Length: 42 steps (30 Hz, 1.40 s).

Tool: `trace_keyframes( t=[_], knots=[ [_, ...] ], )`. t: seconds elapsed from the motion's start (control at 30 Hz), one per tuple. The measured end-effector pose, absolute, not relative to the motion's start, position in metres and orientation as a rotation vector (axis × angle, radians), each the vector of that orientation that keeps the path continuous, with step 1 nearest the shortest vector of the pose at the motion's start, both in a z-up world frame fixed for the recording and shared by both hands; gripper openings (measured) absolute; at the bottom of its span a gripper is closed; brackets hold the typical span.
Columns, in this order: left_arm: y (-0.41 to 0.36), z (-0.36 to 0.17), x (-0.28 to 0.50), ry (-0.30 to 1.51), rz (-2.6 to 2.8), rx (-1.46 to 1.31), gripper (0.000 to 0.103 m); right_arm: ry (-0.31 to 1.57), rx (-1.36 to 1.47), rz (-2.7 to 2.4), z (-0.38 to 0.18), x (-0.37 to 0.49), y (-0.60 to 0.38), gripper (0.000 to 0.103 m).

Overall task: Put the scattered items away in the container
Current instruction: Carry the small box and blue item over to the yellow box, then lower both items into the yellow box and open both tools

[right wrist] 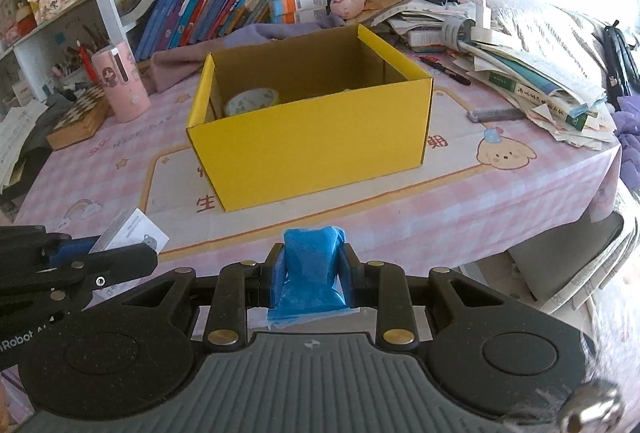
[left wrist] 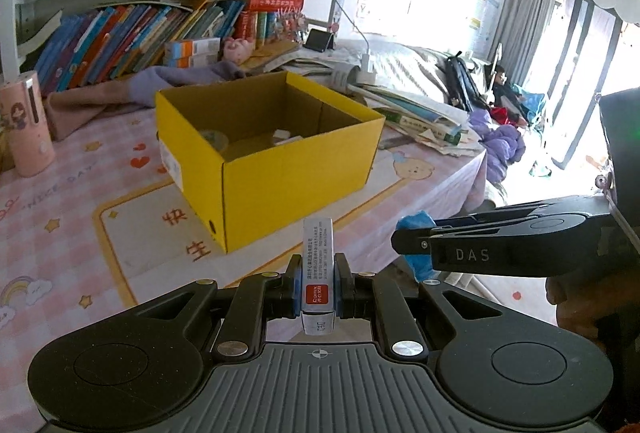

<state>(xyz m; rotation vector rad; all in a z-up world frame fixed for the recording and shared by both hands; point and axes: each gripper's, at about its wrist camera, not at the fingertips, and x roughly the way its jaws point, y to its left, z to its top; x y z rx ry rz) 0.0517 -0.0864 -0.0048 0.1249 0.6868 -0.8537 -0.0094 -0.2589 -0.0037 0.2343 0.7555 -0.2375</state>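
An open yellow cardboard box stands on the pink tablecloth; it also shows in the right wrist view. A tape roll and a small white item lie inside it. My left gripper is shut on a small silver-blue carton with a red label, held in front of the box. My right gripper is shut on a blue plastic roll, also short of the box. The right gripper shows at the right in the left wrist view.
A pink cylinder holder and a chessboard box stand left of the box. A stack of books and papers and a black pen lie to the right. A bookshelf is behind. The table edge drops off right.
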Motion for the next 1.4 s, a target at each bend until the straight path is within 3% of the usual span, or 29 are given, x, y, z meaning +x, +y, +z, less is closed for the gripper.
trace_keyframes(
  t=[0.73,1.4],
  knots=[
    [-0.132,0.018,0.096,0.596,-0.832,0.122,0.013,0.689,0.186,-0.193,0.014,0.041,-0.306,0.026],
    [-0.198,0.015,0.181,0.613,-0.655,0.126,0.013,0.66,0.107,0.018,0.034,0.168,-0.38,0.026]
  ],
)
